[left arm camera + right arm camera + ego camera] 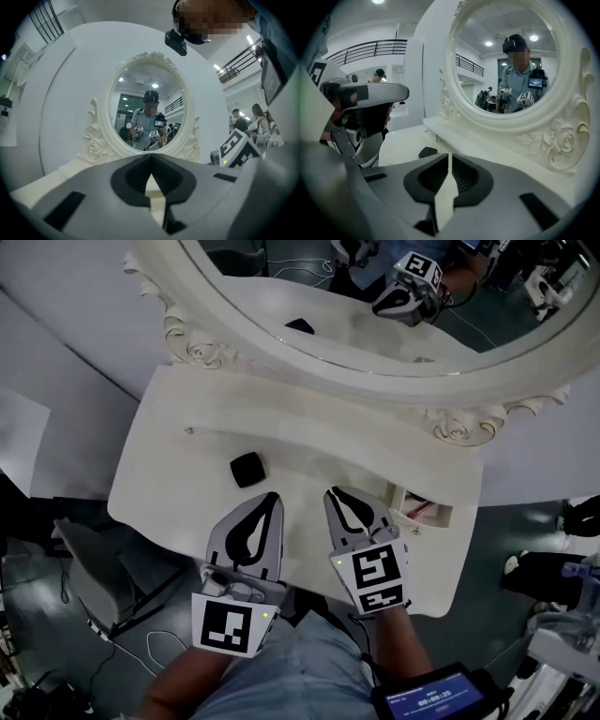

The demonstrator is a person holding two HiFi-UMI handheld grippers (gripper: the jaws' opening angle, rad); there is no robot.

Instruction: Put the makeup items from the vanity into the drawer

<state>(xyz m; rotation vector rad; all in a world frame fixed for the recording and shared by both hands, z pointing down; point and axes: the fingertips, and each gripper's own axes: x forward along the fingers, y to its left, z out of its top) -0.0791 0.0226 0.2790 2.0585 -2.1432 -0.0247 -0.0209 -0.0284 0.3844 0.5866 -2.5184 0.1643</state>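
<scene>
Head view: the white vanity point(159, 465) carries an oval mirror point(375, 360) in a carved frame. The left gripper point(273, 497) and right gripper point(335, 492) hover side by side above the front edge. Each has its jaws together at the tips with nothing between them (both gripper views confirm this). The drawer point(446, 516) stands open at the vanity's right front. A small black makeup item point(247, 469) lies on the tabletop, near the left gripper's tips but not touching them.
</scene>
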